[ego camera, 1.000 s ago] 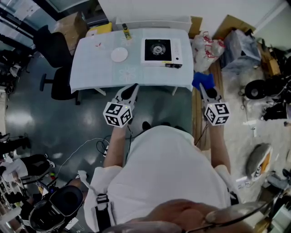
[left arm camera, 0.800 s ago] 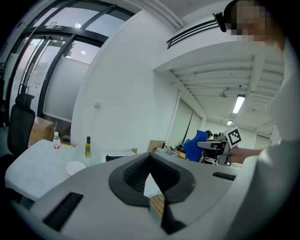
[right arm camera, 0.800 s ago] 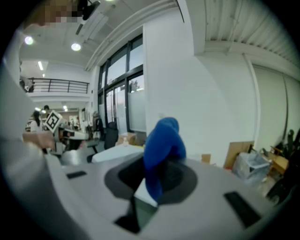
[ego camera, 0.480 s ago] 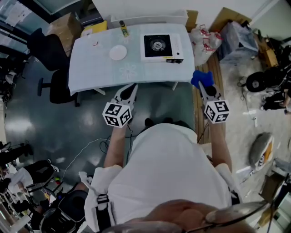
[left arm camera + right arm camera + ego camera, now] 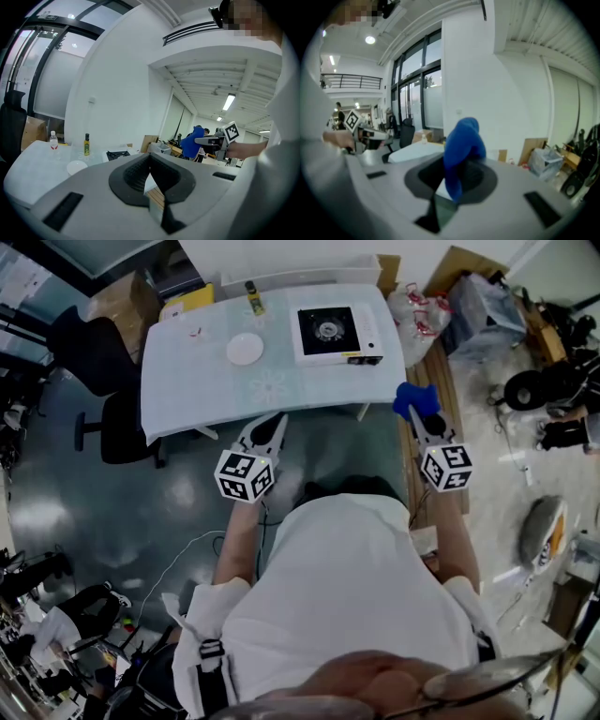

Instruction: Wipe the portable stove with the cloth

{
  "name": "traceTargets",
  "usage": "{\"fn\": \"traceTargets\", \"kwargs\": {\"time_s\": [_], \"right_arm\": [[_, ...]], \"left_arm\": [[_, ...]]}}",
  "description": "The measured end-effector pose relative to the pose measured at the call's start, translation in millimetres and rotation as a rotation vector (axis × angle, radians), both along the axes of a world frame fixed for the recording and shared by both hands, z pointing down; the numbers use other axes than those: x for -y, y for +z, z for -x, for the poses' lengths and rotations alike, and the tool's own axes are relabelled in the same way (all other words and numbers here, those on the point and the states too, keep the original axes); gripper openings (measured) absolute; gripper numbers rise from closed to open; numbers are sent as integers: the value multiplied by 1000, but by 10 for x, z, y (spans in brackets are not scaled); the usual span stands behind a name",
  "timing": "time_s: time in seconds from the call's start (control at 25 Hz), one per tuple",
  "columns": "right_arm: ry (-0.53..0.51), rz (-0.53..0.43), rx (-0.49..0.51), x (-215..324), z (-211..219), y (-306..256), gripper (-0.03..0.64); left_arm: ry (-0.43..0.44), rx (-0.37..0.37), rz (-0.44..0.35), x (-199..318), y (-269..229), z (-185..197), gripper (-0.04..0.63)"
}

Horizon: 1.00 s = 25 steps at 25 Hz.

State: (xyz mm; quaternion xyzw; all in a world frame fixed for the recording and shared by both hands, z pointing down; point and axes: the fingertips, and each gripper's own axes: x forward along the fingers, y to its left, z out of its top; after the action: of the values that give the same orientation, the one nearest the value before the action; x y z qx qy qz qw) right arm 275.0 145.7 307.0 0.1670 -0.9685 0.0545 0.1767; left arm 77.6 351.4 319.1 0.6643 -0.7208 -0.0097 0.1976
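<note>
The portable stove, white with a black burner top, stands on the far right part of the table; it also shows small in the left gripper view. My right gripper is shut on a blue cloth, held in the air short of the table's right corner. The cloth bulges up from the jaws. My left gripper hovers just before the table's near edge. Its jaws are shut with nothing between them. Both grippers are well short of the stove.
A white plate lies mid-table and a small bottle stands at the far edge. An office chair sits left of the table. Plastic bags, boxes and cables crowd the floor to the right.
The head view has shifted and tilted a little, so the table sits slightly higher. Both grippers keep nearly the same place, and the cloth stays in the right one.
</note>
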Motion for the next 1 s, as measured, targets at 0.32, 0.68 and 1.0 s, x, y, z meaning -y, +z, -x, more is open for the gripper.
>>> {"fn": "traceTargets", "kwargs": {"time_s": [0.32, 0.68, 1.0], "right_arm": [[9, -3, -11, 28, 83, 72, 78], [-3, 16, -3, 391, 304, 219, 78], [-65, 24, -23, 873, 581, 317, 78]], "left_arm": [[8, -26, 2, 35, 80, 104, 31], [-31, -37, 17, 274, 165, 256, 31], [-22, -15, 24, 800, 182, 327, 31]]}}
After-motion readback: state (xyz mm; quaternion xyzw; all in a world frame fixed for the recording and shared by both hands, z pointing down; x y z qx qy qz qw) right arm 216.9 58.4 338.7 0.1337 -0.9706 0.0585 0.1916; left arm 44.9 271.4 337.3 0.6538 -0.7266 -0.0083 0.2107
